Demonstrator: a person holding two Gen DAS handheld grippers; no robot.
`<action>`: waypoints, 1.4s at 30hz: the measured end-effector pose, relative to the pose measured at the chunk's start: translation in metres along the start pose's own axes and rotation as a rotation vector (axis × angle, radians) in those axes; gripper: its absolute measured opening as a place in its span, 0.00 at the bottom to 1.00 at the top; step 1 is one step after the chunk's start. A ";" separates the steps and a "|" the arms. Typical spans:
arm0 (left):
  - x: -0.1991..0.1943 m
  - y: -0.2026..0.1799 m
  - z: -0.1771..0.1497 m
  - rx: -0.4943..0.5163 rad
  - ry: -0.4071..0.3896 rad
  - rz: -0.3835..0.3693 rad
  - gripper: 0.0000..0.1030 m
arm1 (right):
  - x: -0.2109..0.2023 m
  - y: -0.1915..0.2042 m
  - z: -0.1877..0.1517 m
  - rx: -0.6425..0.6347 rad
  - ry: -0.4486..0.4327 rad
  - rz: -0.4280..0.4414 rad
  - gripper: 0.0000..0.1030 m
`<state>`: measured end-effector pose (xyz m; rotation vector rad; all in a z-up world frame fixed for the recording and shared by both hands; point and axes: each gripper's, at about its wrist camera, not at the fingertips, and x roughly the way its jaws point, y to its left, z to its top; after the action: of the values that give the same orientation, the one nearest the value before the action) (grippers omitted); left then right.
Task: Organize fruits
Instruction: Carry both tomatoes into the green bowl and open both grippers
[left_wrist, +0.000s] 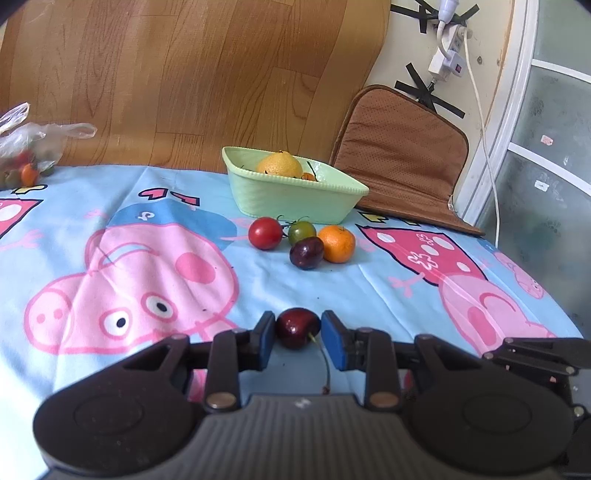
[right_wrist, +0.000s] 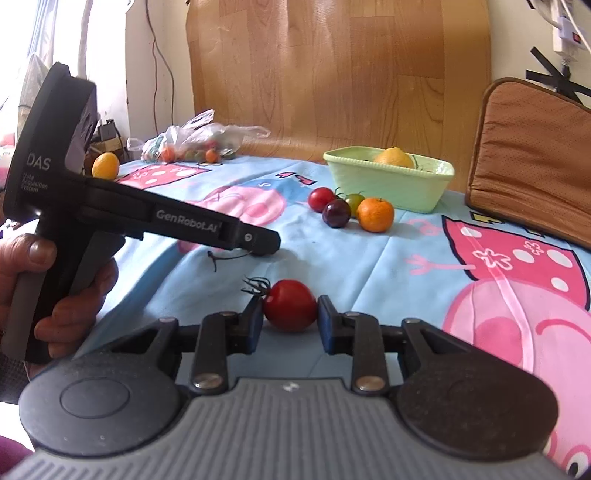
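A blue cartoon-pig sheet (left_wrist: 332, 288) covers the bed. On it lie a green basket (left_wrist: 291, 199), a red tomato (left_wrist: 265, 233), green tomato (left_wrist: 301, 230), plum (left_wrist: 306, 252), orange (left_wrist: 336, 244), brown cushion (left_wrist: 402, 158) and plastic bag (left_wrist: 26, 147)

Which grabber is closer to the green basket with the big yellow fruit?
Can't tell. The left gripper is clamped on a dark cherry, the right gripper on a red tomato; both sit well short of the green basket, about equally far.
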<state>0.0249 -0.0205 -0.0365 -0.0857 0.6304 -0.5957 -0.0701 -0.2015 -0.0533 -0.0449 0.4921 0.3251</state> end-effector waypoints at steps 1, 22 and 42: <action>-0.001 0.001 0.000 -0.003 -0.006 -0.002 0.27 | 0.000 -0.001 0.000 0.009 -0.003 -0.002 0.33; 0.024 0.018 0.069 -0.041 -0.063 -0.092 0.27 | 0.032 -0.072 0.071 0.154 -0.104 0.005 0.33; 0.109 0.038 0.149 -0.039 -0.100 -0.024 0.41 | 0.098 -0.144 0.116 0.192 -0.188 -0.080 0.48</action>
<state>0.1999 -0.0639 0.0172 -0.1589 0.5447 -0.5987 0.1103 -0.2950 -0.0024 0.1506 0.3326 0.2000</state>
